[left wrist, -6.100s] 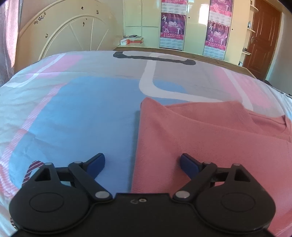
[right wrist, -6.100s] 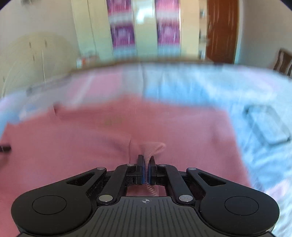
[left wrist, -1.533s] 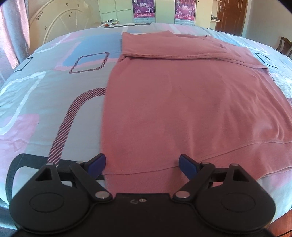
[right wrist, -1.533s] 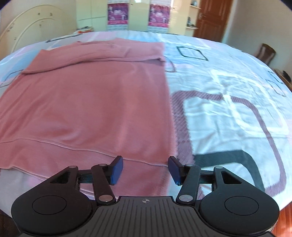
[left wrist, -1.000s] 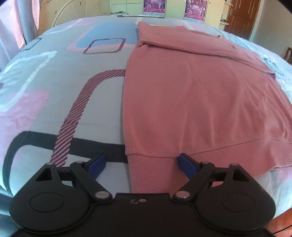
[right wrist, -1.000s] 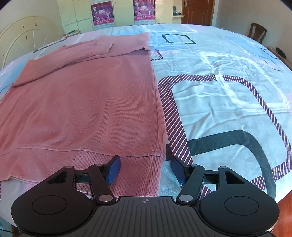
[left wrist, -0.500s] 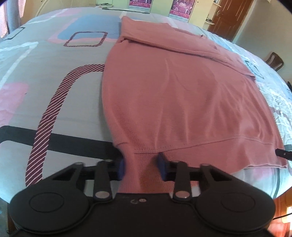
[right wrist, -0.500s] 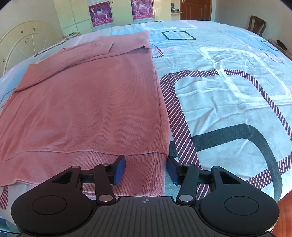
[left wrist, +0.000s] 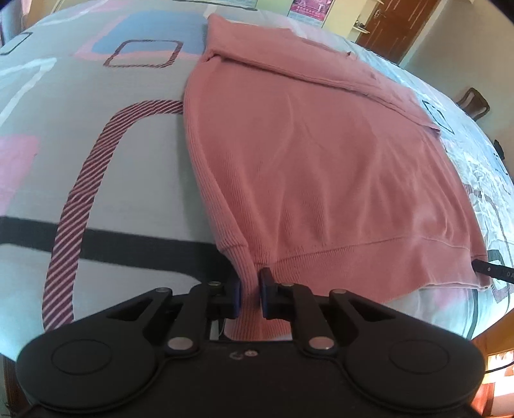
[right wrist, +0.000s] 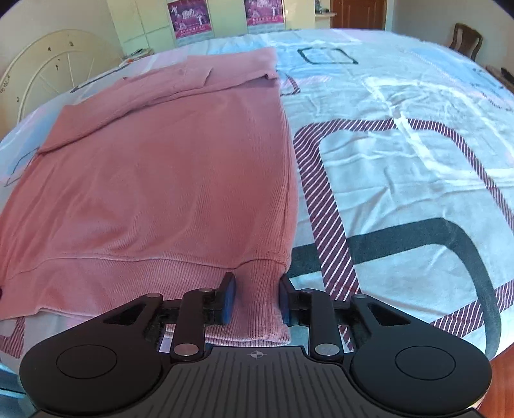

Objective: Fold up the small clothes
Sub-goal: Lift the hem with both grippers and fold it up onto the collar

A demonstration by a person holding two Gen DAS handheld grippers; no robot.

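A pink knit sweater (left wrist: 321, 154) lies flat on the patterned bedsheet (left wrist: 80, 96), its sleeves folded across the far end. My left gripper (left wrist: 250, 291) is shut on the ribbed hem at the sweater's near left corner, and the fabric bunches up between the blue pads. In the right wrist view the same sweater (right wrist: 167, 180) fills the left half. My right gripper (right wrist: 255, 297) straddles the hem at the near right corner with its jaws partly closed, and the pads touch the fabric on both sides.
The bed's near edge runs just under both grippers. A cream headboard (right wrist: 54, 67) and cupboards with posters (right wrist: 189, 19) stand beyond the bed. A wooden door (left wrist: 398, 25) and a chair (right wrist: 465, 38) are at the far right. A black strap end (left wrist: 494, 270) shows at the sweater's right corner.
My left gripper has closed fully on the hem's left corner and lifted it slightly. My right gripper has narrowed around the right corner of the hem.
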